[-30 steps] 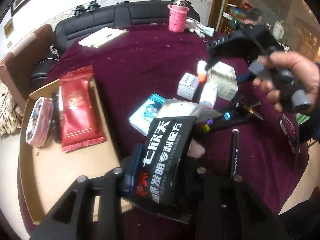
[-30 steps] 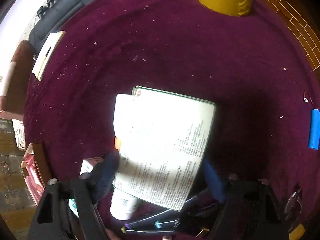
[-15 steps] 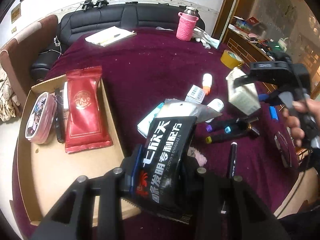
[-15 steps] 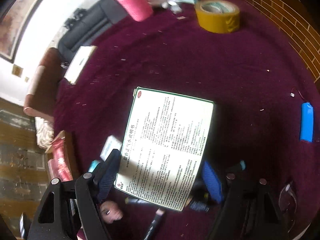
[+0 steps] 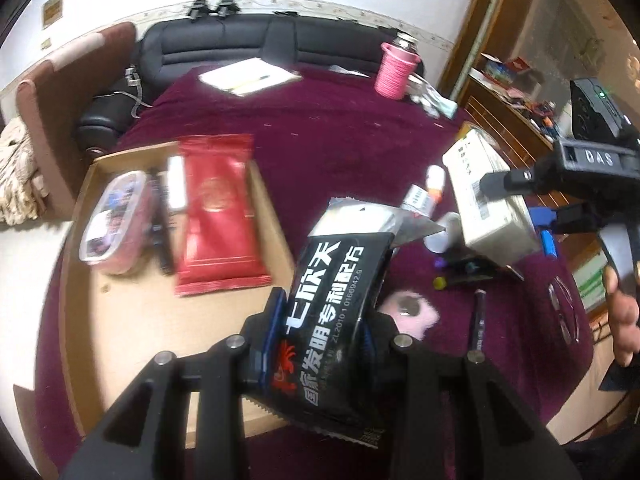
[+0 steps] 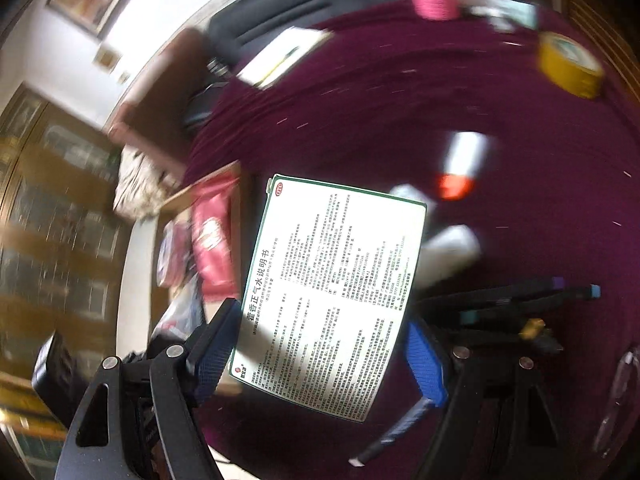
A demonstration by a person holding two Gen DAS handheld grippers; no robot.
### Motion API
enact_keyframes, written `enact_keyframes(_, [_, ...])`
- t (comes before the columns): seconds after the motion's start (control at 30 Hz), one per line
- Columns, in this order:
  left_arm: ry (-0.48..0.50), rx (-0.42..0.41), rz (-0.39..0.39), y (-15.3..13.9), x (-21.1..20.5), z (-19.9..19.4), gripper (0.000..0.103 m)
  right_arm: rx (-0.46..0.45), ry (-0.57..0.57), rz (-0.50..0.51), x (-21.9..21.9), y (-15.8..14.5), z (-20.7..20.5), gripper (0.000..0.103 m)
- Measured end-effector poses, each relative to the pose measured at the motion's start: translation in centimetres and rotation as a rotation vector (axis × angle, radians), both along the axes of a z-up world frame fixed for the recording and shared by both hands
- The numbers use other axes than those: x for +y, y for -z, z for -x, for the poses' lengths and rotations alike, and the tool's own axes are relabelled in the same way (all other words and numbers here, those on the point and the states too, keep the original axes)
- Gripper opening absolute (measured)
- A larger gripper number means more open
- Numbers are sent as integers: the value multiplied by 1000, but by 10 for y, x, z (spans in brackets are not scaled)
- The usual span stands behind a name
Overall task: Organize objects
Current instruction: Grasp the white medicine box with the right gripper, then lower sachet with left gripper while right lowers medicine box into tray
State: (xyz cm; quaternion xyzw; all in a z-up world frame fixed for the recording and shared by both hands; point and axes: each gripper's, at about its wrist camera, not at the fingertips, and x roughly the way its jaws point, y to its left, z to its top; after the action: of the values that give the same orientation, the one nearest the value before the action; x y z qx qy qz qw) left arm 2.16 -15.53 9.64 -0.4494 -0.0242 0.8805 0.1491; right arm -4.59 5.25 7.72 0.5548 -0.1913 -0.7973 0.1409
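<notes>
The black sachet [image 5: 332, 320] is riding pinched in the left gripper [image 5: 320, 344] above the cardboard tray [image 5: 132, 364], so lowering it flat beside the red packet [image 5: 218, 216] looks best. The white medicine box [image 6: 332, 300] is hanging clamped in the right gripper [image 6: 320, 356] over the maroon tablecloth [image 6: 440, 92], both grippers angling steeply downward.

A pouch [image 5: 218, 216] lies in the tray [image 5: 120, 360], right of a case [image 5: 114, 216].
</notes>
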Motion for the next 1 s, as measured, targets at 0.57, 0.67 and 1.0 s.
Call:
enact_keyframes(0.57, [-285, -52, 55, 24, -122, -4, 33, -47, -331, -68, -179, 42, 0, 83])
enact_keyframes(0.67, [-312, -55, 56, 28, -128, 0, 33, -60, -347, -88, -190, 51, 4, 83])
enact_keyframes(1.0, [-329, -69, 64, 43, -131, 2, 34, -121, -364, -111, -206, 76, 5, 83])
